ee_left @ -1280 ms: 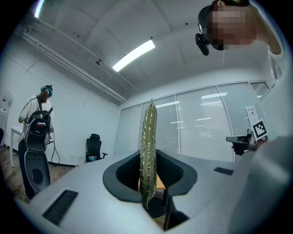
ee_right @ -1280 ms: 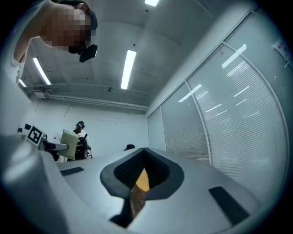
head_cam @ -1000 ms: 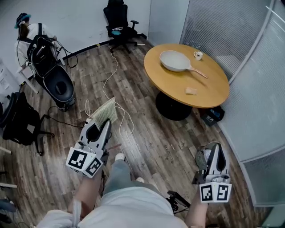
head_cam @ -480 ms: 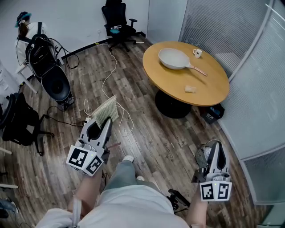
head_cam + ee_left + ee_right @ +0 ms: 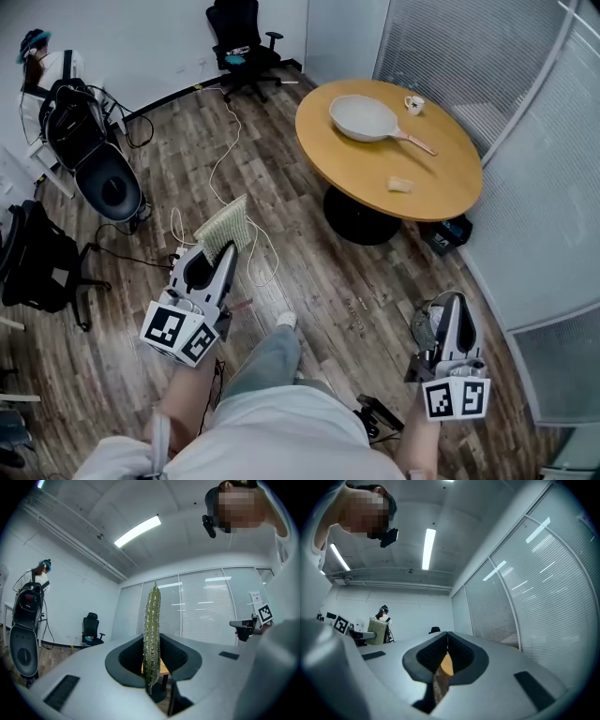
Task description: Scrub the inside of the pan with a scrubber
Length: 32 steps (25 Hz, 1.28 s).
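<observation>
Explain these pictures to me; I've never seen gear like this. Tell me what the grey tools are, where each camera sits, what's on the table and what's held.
A person holds a two-jaw gripper in each hand; there is no robot. One picture comes from a camera on the person's head, looking down; the other two come from cameras on the grippers, looking along their jaws. The left gripper clamps a green scrubber. The right gripper is shut and empty. On the round table are a pale pan, a small cup and a small tan piece.
</observation>
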Motion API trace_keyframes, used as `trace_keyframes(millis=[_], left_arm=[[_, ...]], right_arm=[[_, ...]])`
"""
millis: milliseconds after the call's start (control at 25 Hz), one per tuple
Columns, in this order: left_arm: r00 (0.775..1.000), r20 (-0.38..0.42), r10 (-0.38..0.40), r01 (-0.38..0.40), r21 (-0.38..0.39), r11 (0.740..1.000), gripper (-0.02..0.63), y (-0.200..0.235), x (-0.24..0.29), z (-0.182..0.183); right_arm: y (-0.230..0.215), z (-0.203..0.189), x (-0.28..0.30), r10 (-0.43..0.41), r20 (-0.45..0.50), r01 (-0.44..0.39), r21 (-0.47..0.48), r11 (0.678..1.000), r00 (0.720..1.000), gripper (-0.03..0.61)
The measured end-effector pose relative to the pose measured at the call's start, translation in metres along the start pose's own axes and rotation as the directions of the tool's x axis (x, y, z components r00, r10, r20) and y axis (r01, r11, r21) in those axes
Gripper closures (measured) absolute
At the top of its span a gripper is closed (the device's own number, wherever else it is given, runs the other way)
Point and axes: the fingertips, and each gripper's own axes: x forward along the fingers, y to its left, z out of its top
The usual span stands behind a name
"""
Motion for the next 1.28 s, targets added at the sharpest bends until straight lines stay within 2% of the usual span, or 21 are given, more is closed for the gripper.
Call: trace_keyframes(millis=[600,960,1280], left_arm=[[1.0,0.0,-0.029,0.029,-0.027,0.999,0.531,0.035,0.113,-0.007],[0.997,0.021,-0.08,0.08,-0.038,0.996,0.531,0.077,0.167,0.008],[0.991,0.009,-0.132,0.132,-0.06,0.989,0.531,0.101,0.247,-0.006]], right_arm=[[-0.029,-0.014,0.095,-0.002,-0.032,0.002,-0.01,1.0,0.999,0.558],[-0.008,-0.009,0.155,-0.019,-0.015,0.019,-0.02,1.0,1.0,0.558],[-0.028,-0.026,0.218,-0.05,-0.03,0.049,-0.027,0.998,0.998,0.558]])
